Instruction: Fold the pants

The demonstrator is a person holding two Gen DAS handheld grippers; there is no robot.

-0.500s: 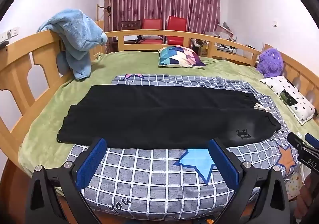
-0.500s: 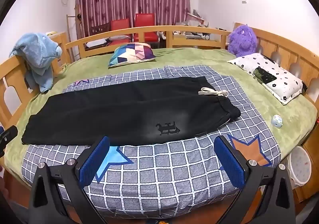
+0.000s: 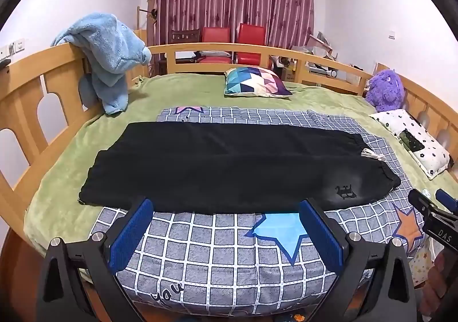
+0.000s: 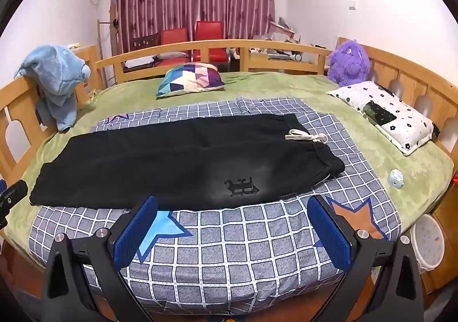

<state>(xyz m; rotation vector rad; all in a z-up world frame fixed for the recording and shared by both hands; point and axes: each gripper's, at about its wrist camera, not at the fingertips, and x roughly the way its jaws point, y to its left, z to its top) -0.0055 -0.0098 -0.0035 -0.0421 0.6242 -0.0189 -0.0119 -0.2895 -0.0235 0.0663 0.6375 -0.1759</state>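
Both grippers, left gripper point(image 3: 226, 231) and right gripper point(image 4: 234, 229), hover spread and empty at the bed's near edge; black pants point(image 4: 177, 161) lie flat lengthwise, apparently legs together, cross-folds remaining.

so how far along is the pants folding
Barely started. Done: the black pants lie flat and full length on the checked blanket, apparently already doubled leg over leg, drawstring at the waist end. In hand: nothing; the left gripper and right gripper hover open near the pants' front edge, touching no cloth. Left: the folds along the length.
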